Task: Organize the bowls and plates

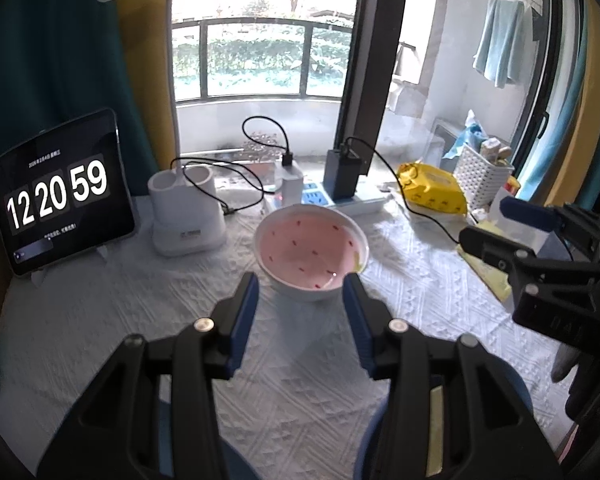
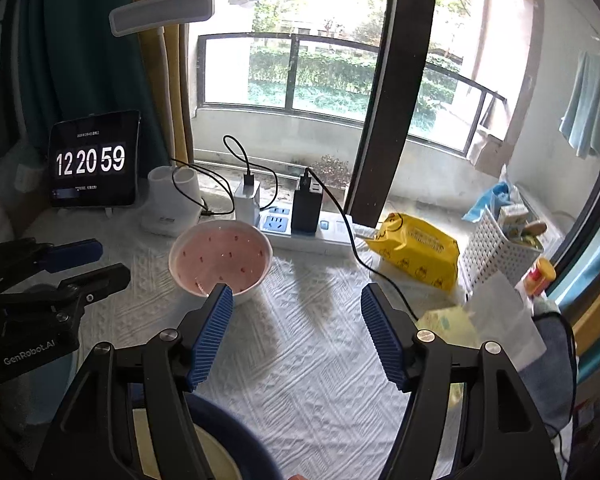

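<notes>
A white bowl (image 1: 312,252) with a pink, red-speckled inside stands upright on the white tablecloth (image 1: 140,320). My left gripper (image 1: 301,284) is open just short of the bowl's near rim, with nothing between its blue pads. In the right wrist view the bowl (image 2: 220,260) sits ahead and to the left. My right gripper (image 2: 297,294) is open wide over bare cloth and holds nothing. A plate with a dark blue rim (image 2: 236,420) lies under it at the bottom edge, partly hidden. Each gripper shows in the other's view: the right gripper (image 1: 488,222) and the left gripper (image 2: 104,262).
Along the back stand a tablet clock (image 1: 60,200), a white lamp base (image 1: 188,216), a power strip (image 1: 340,200) with chargers and looping black cables, a yellow packet (image 1: 432,188) and a white basket (image 1: 484,176). Papers (image 2: 500,320) lie at the right edge.
</notes>
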